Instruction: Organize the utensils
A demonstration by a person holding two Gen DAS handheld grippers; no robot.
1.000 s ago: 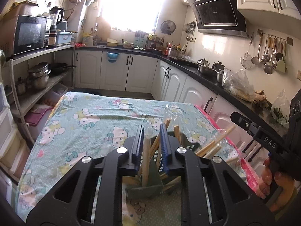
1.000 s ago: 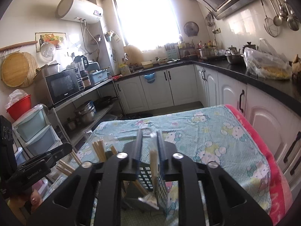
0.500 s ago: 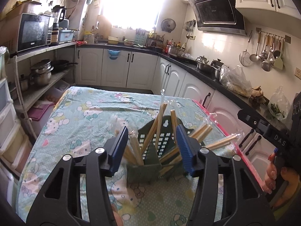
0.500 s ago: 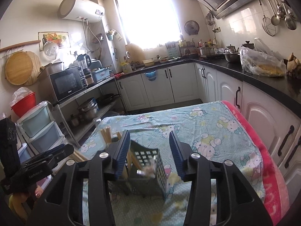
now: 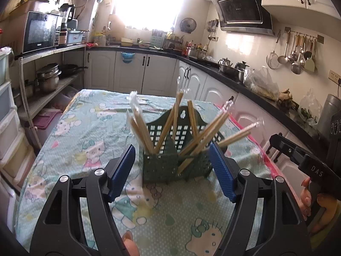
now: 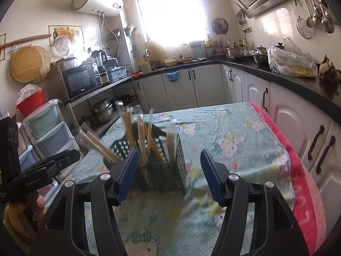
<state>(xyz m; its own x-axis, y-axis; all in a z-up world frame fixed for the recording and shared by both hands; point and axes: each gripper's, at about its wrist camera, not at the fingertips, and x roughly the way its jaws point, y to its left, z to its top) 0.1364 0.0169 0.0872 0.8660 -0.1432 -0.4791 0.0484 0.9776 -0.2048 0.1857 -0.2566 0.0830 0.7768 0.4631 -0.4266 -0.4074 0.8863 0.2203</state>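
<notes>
A dark green perforated utensil holder (image 5: 162, 164) (image 6: 164, 170) stands on the cloth-covered table (image 5: 89, 132). Several wrapped pairs of wooden chopsticks (image 5: 166, 125) (image 6: 141, 136) lean out of it at different angles. My left gripper (image 5: 172, 170) is drawn back on the near side of the holder, its jaws opening, nothing between the blue pads (image 5: 121, 168). My right gripper (image 6: 168, 175) is likewise back from the holder with its jaws opening and holding nothing. Each view shows the other gripper at its edge, held by a hand (image 5: 307, 198).
The table cloth (image 6: 234, 140) has a cartoon-cat print and a pink border (image 6: 302, 187) on the right. White cabinets and a dark counter (image 5: 245, 79) run along the right. Shelves with pots (image 5: 46, 79), a microwave (image 5: 40, 32) and plastic drawers (image 6: 46, 128) stand left.
Both grippers let go of chopsticks they were shut on inside the holder, opened wide and pulled back toward me. The released chopsticks now lean in the holder.
</notes>
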